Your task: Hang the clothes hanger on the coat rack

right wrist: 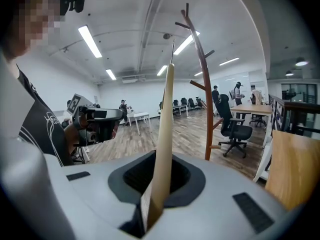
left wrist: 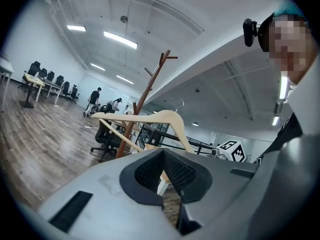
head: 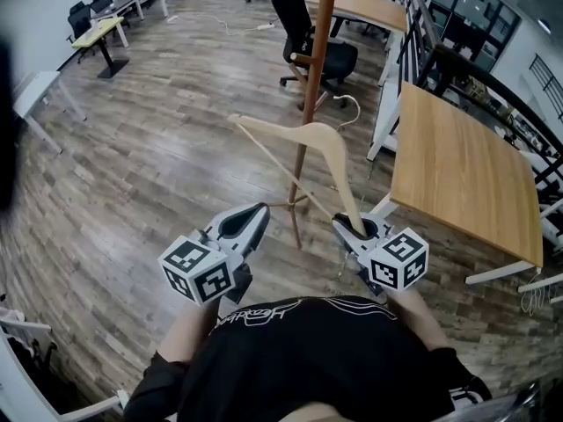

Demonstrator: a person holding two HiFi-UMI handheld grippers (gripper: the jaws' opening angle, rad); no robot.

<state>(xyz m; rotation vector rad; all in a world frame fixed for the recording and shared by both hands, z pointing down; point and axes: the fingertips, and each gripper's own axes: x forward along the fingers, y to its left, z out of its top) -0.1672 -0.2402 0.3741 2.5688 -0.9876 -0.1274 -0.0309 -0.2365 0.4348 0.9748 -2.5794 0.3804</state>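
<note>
**The hanger was held up by the coat rack**

A person in a black shirt (head: 299, 359) stood near the coat rack (head: 318, 42) and held a gripper in each hand. The coat rack was a tall brown wooden pole with short pegs sticking out.

The right gripper (head: 352, 229) was on the person's side of the coat rack, down near its foot. Its jaws were squeezed tight on one end of the wooden hanger (head: 308, 134). The hanger went up from the jaws and crossed in front of the pole. Its other end stuck out to the left of the coat rack. Its metal hook (head: 352, 104) was just to the right of the pole and was not on any peg. In the right gripper view the hanger looked thin and stood almost straight up, to the left of the coat rack.

The left gripper (head: 255, 214) was to the left of the coat rack's foot, apart from the hanger. Its jaws were pressed together with nothing in them.

A light wooden table (head: 462, 170) stood to the right of the coat rack. A black office chair (head: 299, 25) stood behind it. The floor (head: 158, 165) around the coat rack was wood.
</note>
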